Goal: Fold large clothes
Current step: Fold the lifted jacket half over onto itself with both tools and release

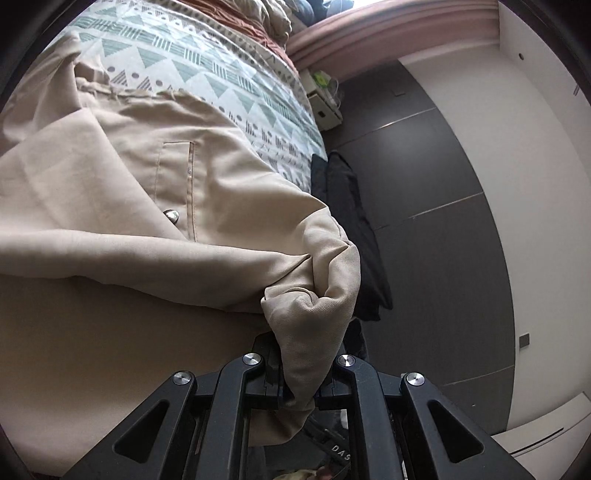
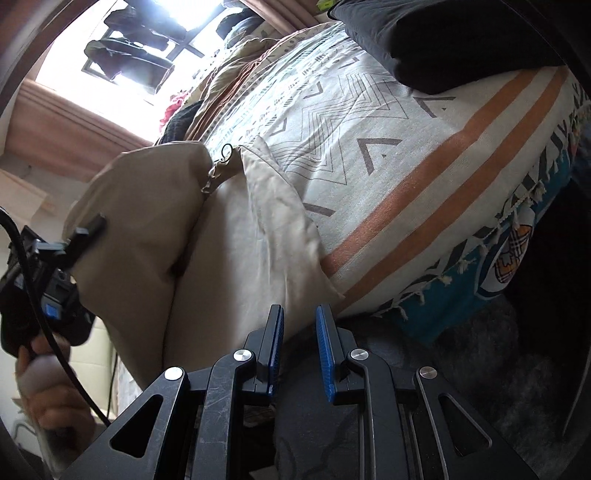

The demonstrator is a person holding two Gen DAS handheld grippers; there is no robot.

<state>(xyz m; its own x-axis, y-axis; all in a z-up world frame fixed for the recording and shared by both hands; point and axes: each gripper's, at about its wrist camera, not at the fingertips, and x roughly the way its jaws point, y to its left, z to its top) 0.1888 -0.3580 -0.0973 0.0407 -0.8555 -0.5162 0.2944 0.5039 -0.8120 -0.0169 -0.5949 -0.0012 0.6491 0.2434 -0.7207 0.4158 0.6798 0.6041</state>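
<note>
Left wrist view: left tongs (image 1: pixel 301 373) clamped on beige garment (image 1: pixel 147 192).

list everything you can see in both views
jacket: one, beige, spread on the bed, one corner pinched in the left gripper
snap button: one, silver, on the jacket front
bedspread: one, white with grey-green triangles and orange stripes, covering the bed
dark garment: one, black, on the bed's far corner
clothes pile: several, brown and tan, far end of the bed
floor: dark grey, beside the bed
window: one, bright, clothes hanging outside
left gripper: black, shut on jacket fabric
right gripper: black with blue pads, slightly open, empty
hand: one, holding the left gripper
</note>
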